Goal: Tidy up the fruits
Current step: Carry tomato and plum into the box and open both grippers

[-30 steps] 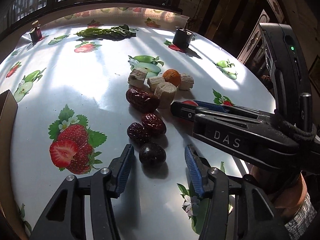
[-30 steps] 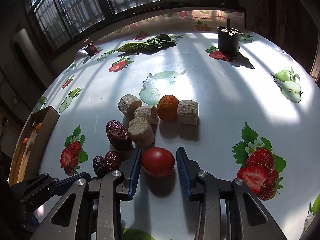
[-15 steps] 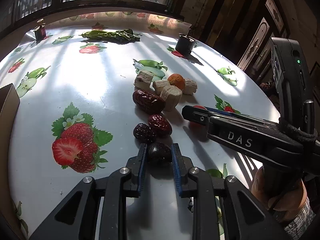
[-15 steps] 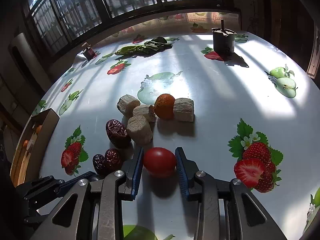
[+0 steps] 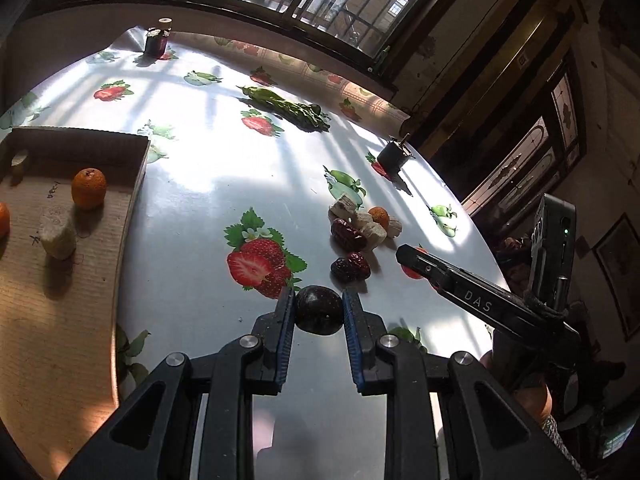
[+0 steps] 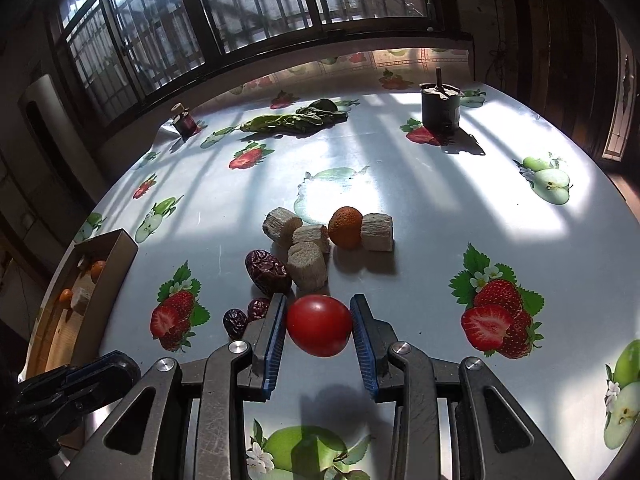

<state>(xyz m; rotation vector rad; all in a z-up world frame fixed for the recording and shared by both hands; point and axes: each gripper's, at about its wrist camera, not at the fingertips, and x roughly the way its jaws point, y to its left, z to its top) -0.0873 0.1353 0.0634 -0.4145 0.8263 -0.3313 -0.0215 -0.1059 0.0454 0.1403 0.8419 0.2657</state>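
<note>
Left hand-held gripper (image 5: 319, 313) clamping dark plum (image 5: 319, 310)

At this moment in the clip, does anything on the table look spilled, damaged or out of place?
Nothing is spilled or visibly damaged. One oddity for a fruit task: a bunch of leafy greens lies alone at the far side of the table, apart from the fruit pile. The left gripper holds a dark fruit, the right gripper a red tomato.

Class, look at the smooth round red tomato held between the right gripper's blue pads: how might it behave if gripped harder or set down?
The smooth round red tomato looks glossy, so it may slip against the right gripper. Its rounded shape would probably roll on the flat table. Its skin looks thin, so harder squeezing could bruise it.
</note>
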